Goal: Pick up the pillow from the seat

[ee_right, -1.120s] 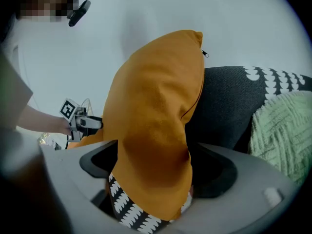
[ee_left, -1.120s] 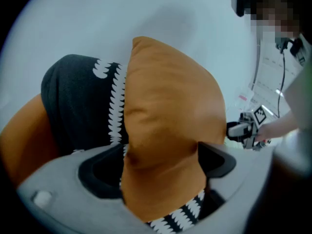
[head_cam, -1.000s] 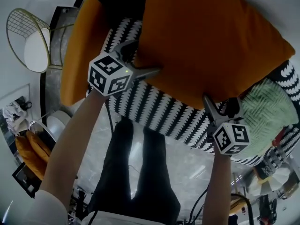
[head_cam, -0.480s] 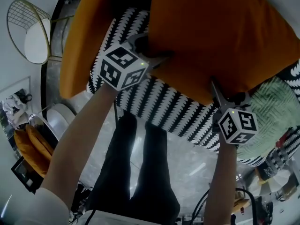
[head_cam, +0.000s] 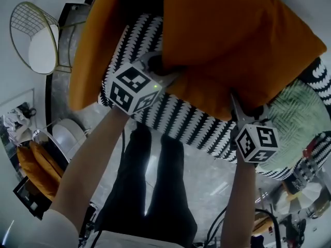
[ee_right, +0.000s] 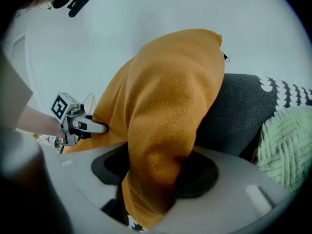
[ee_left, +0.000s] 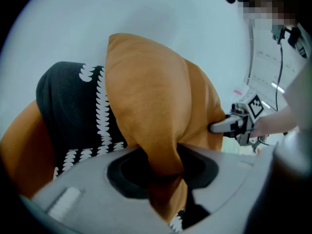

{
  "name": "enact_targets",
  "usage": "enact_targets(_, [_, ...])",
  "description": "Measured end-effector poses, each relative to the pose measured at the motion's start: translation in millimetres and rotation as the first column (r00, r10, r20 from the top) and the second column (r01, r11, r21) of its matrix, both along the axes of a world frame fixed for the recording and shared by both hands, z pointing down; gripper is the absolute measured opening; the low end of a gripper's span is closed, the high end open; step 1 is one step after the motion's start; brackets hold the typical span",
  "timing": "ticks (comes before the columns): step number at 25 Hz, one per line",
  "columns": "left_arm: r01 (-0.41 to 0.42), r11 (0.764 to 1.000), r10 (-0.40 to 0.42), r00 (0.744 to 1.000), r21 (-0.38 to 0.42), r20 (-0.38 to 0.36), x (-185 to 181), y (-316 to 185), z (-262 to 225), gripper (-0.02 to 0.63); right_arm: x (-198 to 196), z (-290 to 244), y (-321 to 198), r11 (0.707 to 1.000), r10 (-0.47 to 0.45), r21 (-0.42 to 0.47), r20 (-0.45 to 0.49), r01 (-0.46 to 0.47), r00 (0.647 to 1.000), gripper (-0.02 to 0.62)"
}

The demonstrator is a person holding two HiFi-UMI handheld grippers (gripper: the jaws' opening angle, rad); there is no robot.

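Far left: wire chair (head_cam: 32,41) stands on the floor, well apart from the work.

Seat (head_cam: 178,119), black-and-white pattern, has an orange side (head_cam: 89,50) rising at its left end, just beside the pillow.

Left gripper (head_cam: 164,72): jaws have just been closing and now stand narrow, pinching a fold of orange fabric at the pillow's near left edge. Fabric sits squarely between them in the left gripper view.

Pillow (head_cam: 232,37): large, orange, lying across the seat and against its dark back, near edge gathered at both grip points.

Right gripper (head_cam: 243,110): jaws have likewise just been closing, clamped on a thicker bunch of the near right edge.

Green knit cushion (head_cam: 296,122): on the seat just beside the right gripper, against the pillow's right end.

Progress, as judged: reach and grasp done on both sides; the lift off the seat is what remains.

Room: plain wall (ee_right: 146,18) above and behind, nothing overhead. Straight up looks free. Watch the orange side on the left and the green knit cushion, which may drag along.
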State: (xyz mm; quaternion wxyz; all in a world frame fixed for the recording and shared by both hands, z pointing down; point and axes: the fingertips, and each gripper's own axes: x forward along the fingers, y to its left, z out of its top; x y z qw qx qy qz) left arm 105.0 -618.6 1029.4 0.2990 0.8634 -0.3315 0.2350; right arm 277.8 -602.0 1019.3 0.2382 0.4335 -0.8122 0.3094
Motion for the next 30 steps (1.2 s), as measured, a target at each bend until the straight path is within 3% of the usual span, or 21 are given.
enact_targets(10, [-0.001, 1.0, 0.001, 1.0, -0.023, 0.001, -18.2, 41.1, -23.2, 0.153, -17.0, -17.6, 41.6, 0.999, 0.016, -0.043, 0.029, -0.015, 0.999, 0.259])
enact_targets(14, [0.003, 1.0, -0.003, 1.0, -0.019, -0.003, -45.6, 47.5, -48.4, 0.153, -43.9, -37.9, 48.2, 0.998, 0.02, -0.065, 0.048, -0.017, 0.999, 0.258])
enact_targets(18, [0.017, 1.0, -0.017, 1.0, -0.011, 0.018, -48.5, 50.7, -68.8, 0.158, -46.2, -52.7, 50.0, 0.998, 0.014, -0.067, 0.084, -0.008, 0.996, 0.258])
enact_targets(24, [0.06, 0.998, -0.061, 0.997, 0.025, 0.053, -73.4, 47.6, -133.4, 0.161, -70.7, -109.2, 41.0, 0.998, -0.012, -0.055, 0.126, 0.019, 0.992, 0.258])
enact_targets(30, [0.076, 0.996, -0.08, 0.994, 0.047, 0.076, -53.9, 63.0, -203.3, 0.163, -51.1, -173.3, 54.3, 0.999, -0.025, -0.044, 0.157, 0.032, 0.987, 0.258])
